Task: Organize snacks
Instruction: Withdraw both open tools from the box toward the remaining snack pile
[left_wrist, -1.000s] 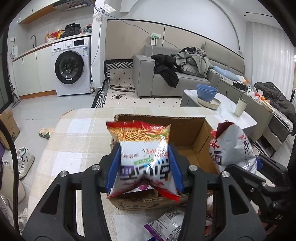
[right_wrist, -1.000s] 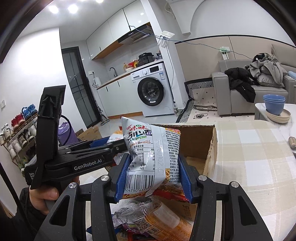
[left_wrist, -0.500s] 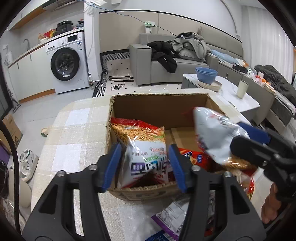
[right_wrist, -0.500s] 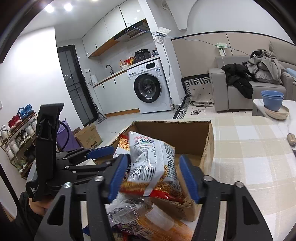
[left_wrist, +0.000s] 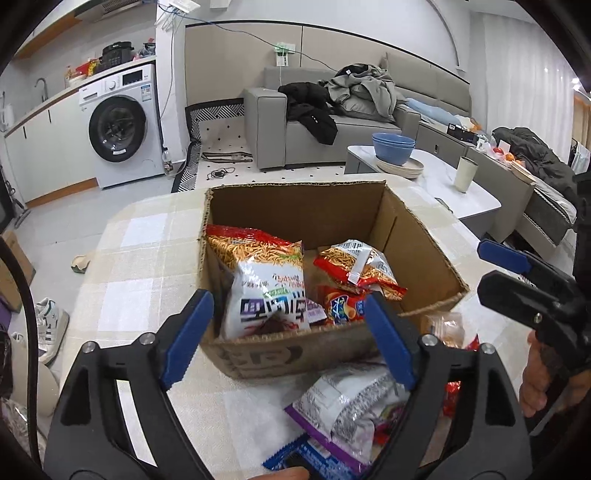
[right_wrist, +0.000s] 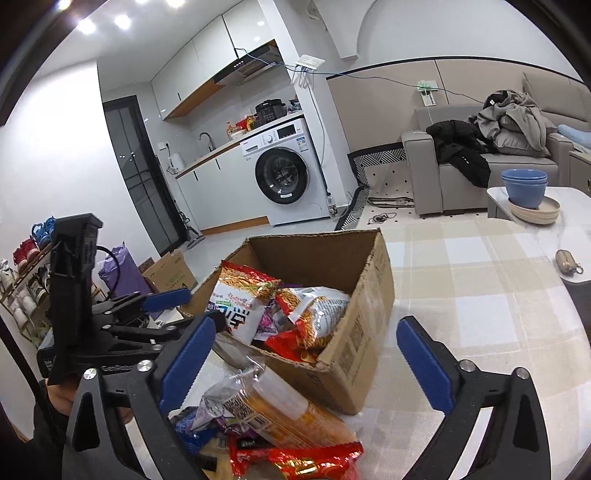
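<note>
Left wrist view shows the left gripper (left_wrist: 284, 339) nearest the lens, its blue-padded fingers (left_wrist: 186, 338) spread wide and gripping nothing, poised over the near wall of the cardboard box (left_wrist: 258, 354). Below it, on the checked tablecloth (left_wrist: 122, 288), lies a loose pile of snack packets (left_wrist: 351, 410), just in front of the box. Inside the box, a white and red bag of stick snacks (left_wrist: 266, 291) leans upright against the left wall, and a second, smaller snack bag (left_wrist: 356, 267) lies on top of a red packet (left_wrist: 341, 308) beside it. At the right edge the right gripper (left_wrist: 517, 273) appears side-on, held by a hand (left_wrist: 543, 384). From the right wrist view, that gripper (right_wrist: 303, 362) is likewise released, its blue fingers (right_wrist: 424, 365) far apart with nothing between them, hanging above the pile (right_wrist: 273, 410) at the near corner of the box (right_wrist: 354, 354). Both bags (right_wrist: 240, 306) (right_wrist: 317, 314) rest in the box. Farther off stand a washing machine (right_wrist: 284, 170), a grey sofa (right_wrist: 480, 170) strewn with clothes, and blue bowls (right_wrist: 524, 186) on a low table.
</note>
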